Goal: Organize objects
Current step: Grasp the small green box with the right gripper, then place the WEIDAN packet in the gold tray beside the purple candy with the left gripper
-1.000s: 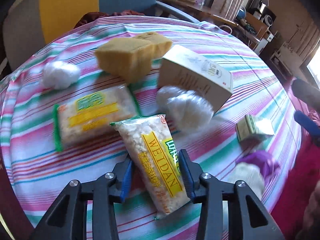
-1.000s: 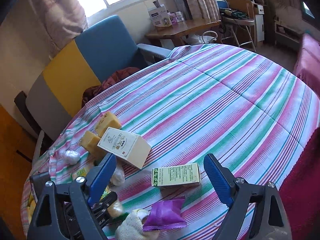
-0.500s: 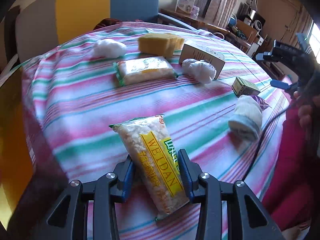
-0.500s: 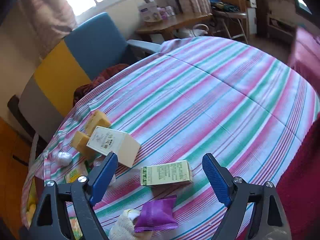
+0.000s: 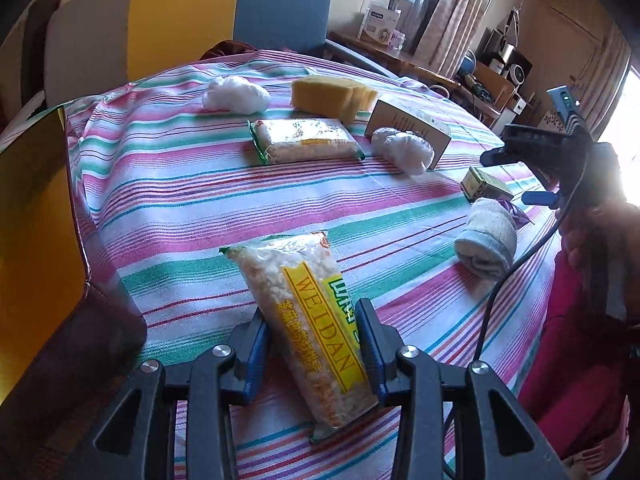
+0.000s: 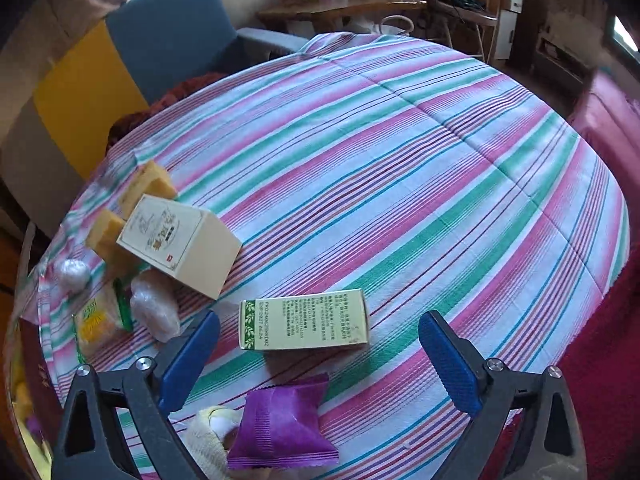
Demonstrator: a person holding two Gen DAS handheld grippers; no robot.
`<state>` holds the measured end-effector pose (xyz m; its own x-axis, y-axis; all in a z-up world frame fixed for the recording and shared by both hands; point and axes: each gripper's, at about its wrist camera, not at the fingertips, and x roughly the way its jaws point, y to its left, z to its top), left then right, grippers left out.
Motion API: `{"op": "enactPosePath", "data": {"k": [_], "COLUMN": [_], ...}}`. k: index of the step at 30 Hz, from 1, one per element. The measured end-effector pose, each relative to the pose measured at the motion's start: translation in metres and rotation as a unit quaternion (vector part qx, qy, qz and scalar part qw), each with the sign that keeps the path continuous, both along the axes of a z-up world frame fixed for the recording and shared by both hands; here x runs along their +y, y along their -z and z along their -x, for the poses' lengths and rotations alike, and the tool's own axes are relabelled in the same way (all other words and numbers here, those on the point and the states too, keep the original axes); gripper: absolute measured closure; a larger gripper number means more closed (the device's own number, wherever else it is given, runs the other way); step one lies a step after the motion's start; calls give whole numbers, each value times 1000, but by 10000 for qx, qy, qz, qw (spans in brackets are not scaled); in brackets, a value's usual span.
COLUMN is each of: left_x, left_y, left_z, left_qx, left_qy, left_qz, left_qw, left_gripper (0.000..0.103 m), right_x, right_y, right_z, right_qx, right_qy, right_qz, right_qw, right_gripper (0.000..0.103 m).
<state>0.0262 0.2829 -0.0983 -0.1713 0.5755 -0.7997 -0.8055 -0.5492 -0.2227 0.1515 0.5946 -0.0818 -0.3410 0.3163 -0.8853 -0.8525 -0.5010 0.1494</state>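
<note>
My left gripper is shut on a clear snack packet with a yellow WEIDAN label, held above the near-left part of the striped table. My right gripper is open and empty, above a green and white box and a purple packet. A second snack packet, yellow sponges, a cream box, two white plastic bundles and a rolled sock lie on the table.
A yellow and blue armchair stands behind the table. A yellow container wall rises at the table's left edge. A wooden side table with boxes stands at the back. Red cloth lies to the right.
My left gripper has pulled back toward the table's near-left edge with the WEIDAN packet in it. My right gripper has come lower and closer over the green box.
</note>
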Motion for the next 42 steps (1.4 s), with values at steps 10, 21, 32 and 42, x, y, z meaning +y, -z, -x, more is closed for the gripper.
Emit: {"op": "enactPosePath", "data": {"k": [10,21,32,42], "left_x": [-2,-2,-4,-29], "left_y": [2,3,0,-35], "left_z": [-1,-3,-7,-5], "left_qx": [-8,74,234,377], "left_qy": [-59,-72,-137,-378], "left_qz": [-99,-117,-89,-356], "left_qw": [9999,9999,9996,9979], "left_gripper": [62,62,65,68], "right_x": [1,2,3,2], "right_y": [13,16,19,18], "right_z": [21,22,26,27], "right_qx": [-563,-725,-828,-820], "right_qy": [-207,-444,-514,-606], "right_qz": [-284,-307,-364,-429], "right_qw": [9978,9959,9946,9939], "right_gripper": [10,32,32,32]}}
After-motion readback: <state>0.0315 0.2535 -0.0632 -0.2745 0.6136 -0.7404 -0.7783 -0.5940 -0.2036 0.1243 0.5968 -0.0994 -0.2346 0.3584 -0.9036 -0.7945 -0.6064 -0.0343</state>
